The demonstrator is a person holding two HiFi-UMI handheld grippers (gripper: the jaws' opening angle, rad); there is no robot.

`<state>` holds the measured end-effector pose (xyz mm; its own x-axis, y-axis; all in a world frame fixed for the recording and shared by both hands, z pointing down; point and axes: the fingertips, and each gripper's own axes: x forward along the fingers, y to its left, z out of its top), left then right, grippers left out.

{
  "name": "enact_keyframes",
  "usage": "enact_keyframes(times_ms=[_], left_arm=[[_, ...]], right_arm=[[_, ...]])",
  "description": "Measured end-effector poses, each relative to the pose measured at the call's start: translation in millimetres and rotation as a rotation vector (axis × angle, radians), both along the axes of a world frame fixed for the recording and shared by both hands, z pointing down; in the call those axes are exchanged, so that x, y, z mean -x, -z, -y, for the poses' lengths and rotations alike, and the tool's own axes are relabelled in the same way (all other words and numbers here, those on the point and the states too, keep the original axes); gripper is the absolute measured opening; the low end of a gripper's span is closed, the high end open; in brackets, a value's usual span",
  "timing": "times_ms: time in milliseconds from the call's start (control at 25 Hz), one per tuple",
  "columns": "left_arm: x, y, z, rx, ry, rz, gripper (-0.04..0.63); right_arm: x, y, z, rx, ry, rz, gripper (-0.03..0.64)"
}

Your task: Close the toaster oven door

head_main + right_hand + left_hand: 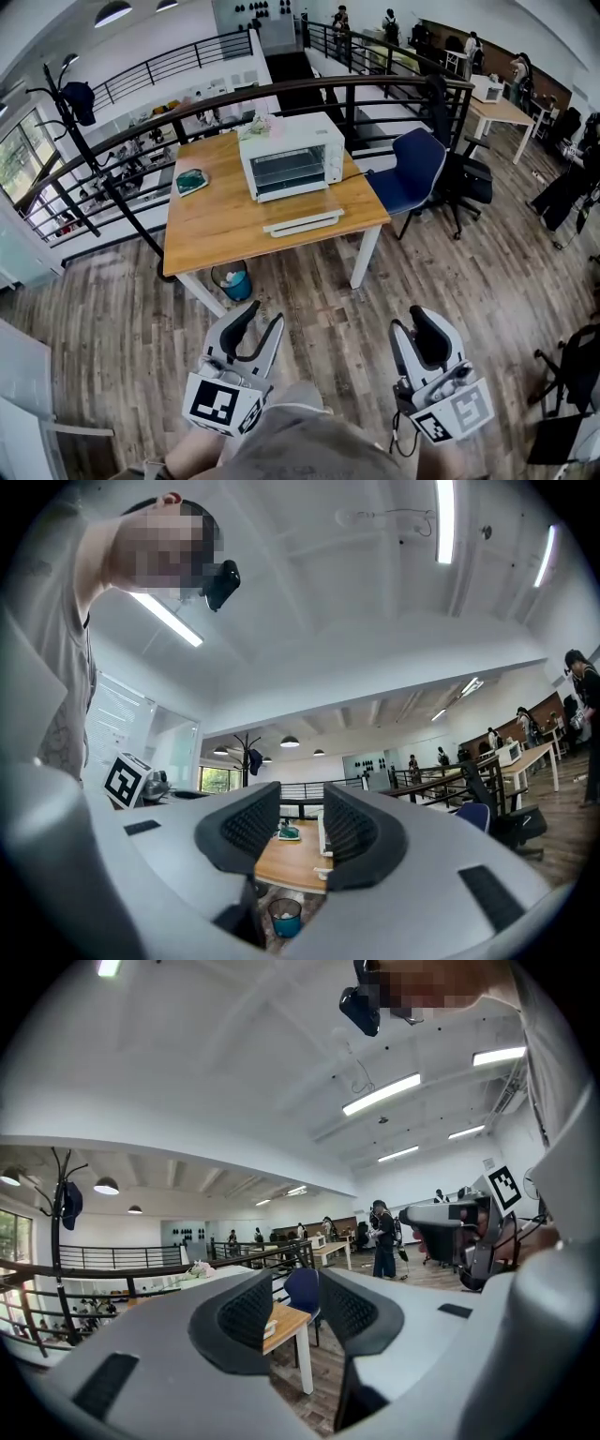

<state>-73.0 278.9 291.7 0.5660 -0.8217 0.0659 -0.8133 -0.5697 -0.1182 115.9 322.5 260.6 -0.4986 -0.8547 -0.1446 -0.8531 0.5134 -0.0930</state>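
Open-plan office mezzanine: wooden desks (225, 230), office chairs (417, 164), black railing (178, 111), coat rack (67, 112).

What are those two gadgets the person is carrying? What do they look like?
Both the left tongs and right tongs are light grey, with two curved jaws lined in black textured pads. Each carries a cube of black-and-white square markers; a thin cable hangs under the right one.

The right gripper (298, 834) has its jaws apart (nothing between them); through the gap lies the wooden table (286, 862), a blue bin (285, 917) at six o'clock.
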Motion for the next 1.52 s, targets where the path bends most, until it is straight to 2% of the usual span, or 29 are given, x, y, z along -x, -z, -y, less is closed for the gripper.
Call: enact_keyframes(times_ms=[40, 120, 320, 480, 840, 1080, 1240, 1520], left_arm=[[1.1, -0.8, 1.2, 0.000, 0.013, -0.001, 0.170], [3.6, -5.2, 3.5, 0.012, 0.036, 0.001, 0.200], [8.8, -17.7, 17.6, 0.041, 0.066, -0.004, 0.201], [9.9, -34.1, 47.8, 0.076, 0.067, -0.011, 0.201], [9.9, -68.1, 167.1, 0.156, 0.070, -0.032, 0.201], [23.2, -113.1, 262.9, 0.240, 0.084, 0.035, 0.201], [40.3, -161.3, 319.5, 0.349, 0.108, 0.076, 0.206], [66.6, -260.4, 383.2, 0.567, 0.125, 0.147, 0.212]], right_arm=[[-1.7, -2.3, 1.6, 0.007, -0.001, -0.001, 0.156], [-3.7, -8.6, 4.9, 0.024, 0.004, 0.000, 0.175], [0.1, -24.1, 27.2, 0.054, 0.042, 0.005, 0.175], [6.6, -36.1, 61.7, 0.077, 0.056, -0.012, 0.175], [10.2, -71.1, 178.9, 0.185, 0.060, -0.085, 0.175], [20.3, -112.4, 284.0, 0.297, 0.066, -0.137, 0.176], [26.0, -157.6, 348.1, 0.407, 0.088, -0.180, 0.176], [25.5, -264.4, 428.2, 0.684, 0.095, -0.206, 0.190]])
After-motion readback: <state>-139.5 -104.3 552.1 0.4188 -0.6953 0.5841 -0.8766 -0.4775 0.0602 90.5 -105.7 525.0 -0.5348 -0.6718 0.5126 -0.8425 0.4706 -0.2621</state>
